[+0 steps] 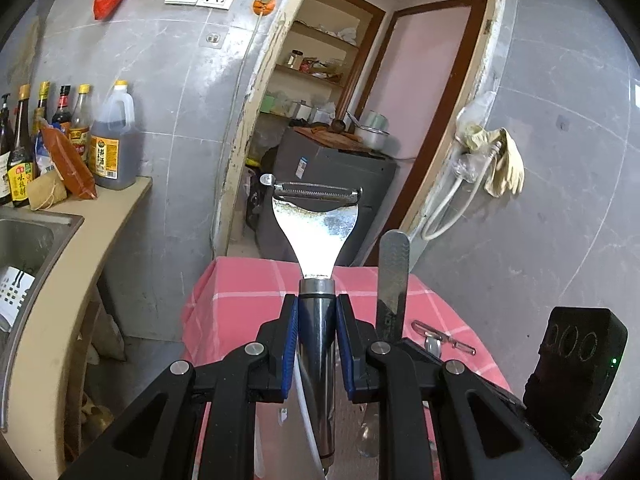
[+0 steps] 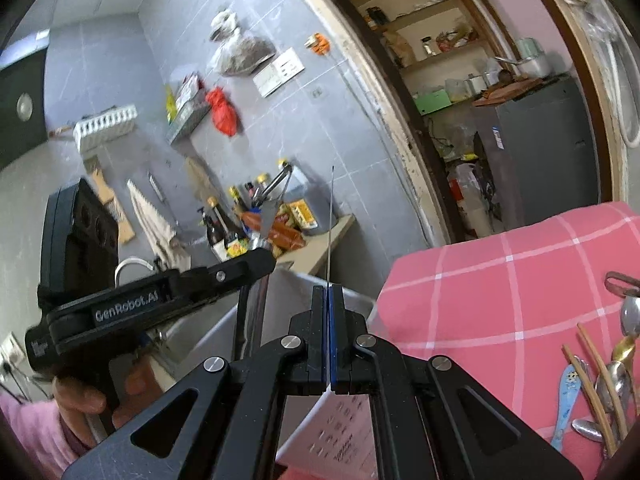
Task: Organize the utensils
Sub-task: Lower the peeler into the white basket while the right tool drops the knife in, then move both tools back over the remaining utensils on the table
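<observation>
Left claw [image 1: 317,332]: narrowed onto the dark metal handle of a peeler [image 1: 316,216], blue pads pressed against both sides of the handle.
Peeler: held upright in the air above the near edge of the pink checked surface [image 1: 240,292]; its serrated blade bar sits at the top, crosswise, in front of the doorway.
Right claw [image 2: 329,332]: pinched almost fully together on a thin flat metal blade [image 2: 330,220], seen edge-on from its own camera as a narrow line rising straight up.
Flat blade from the left view: a broad steel strip [image 1: 394,276] standing upright just right of the peeler, its rounded tip a little lower than the peeler's head.
Claws together: side by side and near each other, the left one appearing at the left of the right wrist view [image 2: 160,300], gripped by a hand [image 2: 92,396] in a pink sleeve.
Other utensils: spoons and chopsticks [image 2: 600,392] lie in a loose heap on the pink surface at the far right of the right wrist view; a small metal tool [image 1: 440,340] lies on the cloth right of the left claw.
Left side: a sink [image 1: 24,240] holding a white perforated caddy [image 1: 14,292], with sauce bottles [image 1: 64,136] on the beige counter beyond it.
</observation>
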Demonstrator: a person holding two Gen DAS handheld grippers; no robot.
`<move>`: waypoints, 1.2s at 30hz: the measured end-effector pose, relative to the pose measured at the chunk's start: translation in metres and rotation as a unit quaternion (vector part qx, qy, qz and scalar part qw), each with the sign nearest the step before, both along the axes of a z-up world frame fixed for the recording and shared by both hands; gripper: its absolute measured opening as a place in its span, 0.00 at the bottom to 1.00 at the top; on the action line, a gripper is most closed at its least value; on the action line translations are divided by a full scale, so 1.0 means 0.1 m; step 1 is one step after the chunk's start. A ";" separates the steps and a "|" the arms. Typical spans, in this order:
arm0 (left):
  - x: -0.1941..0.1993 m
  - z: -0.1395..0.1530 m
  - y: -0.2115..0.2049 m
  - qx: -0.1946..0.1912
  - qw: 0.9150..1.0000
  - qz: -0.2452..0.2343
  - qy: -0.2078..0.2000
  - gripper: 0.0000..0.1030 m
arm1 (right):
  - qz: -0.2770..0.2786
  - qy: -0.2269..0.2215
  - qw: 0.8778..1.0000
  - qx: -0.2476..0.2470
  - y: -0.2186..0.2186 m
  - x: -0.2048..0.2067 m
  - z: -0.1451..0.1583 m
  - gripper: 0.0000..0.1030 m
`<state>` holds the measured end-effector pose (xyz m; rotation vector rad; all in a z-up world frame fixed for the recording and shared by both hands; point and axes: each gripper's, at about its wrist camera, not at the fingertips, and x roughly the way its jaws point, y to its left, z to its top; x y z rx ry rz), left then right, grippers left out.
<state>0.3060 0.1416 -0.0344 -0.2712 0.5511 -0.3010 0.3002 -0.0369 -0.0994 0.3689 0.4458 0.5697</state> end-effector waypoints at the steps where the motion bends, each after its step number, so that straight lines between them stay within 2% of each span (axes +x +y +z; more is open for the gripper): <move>1: -0.01 0.00 0.00 0.001 1.000 -0.002 0.001 0.18 | 0.002 0.002 1.000 -0.003 0.00 -0.01 0.00 0.01; 9: -0.13 -0.01 0.05 -0.003 1.000 -0.006 0.007 0.18 | 0.000 0.015 1.000 -0.019 -0.03 -0.08 0.00 0.03; 16: -0.22 0.01 0.08 -0.009 1.000 -0.006 0.006 0.22 | -0.004 0.019 0.999 -0.036 -0.02 -0.17 0.03 0.03; 19: -0.27 0.05 0.10 -0.016 1.000 -0.001 0.008 0.26 | -0.016 0.021 0.999 -0.039 -0.05 -0.23 0.08 0.03; 22: -0.35 0.13 0.07 -0.011 1.000 0.006 0.006 0.35 | -0.035 0.021 0.998 -0.042 -0.13 -0.31 0.19 0.05; 24: -0.41 0.18 0.03 -0.005 1.000 0.013 0.000 0.46 | -0.051 0.016 0.998 -0.045 -0.20 -0.37 0.26 0.14; 26: -0.48 0.25 -0.02 0.003 1.000 0.018 -0.006 0.53 | -0.073 0.009 0.996 -0.046 -0.32 -0.47 0.36 0.33; 30: -0.59 0.35 -0.15 0.017 0.999 0.024 -0.018 0.69 | -0.103 -0.001 0.993 -0.060 -0.52 -0.60 0.53 0.40; 36: -0.74 0.43 -0.47 0.038 0.998 0.028 -0.040 0.88 | -0.151 -0.019 0.984 -0.088 -0.91 -0.85 0.73 0.65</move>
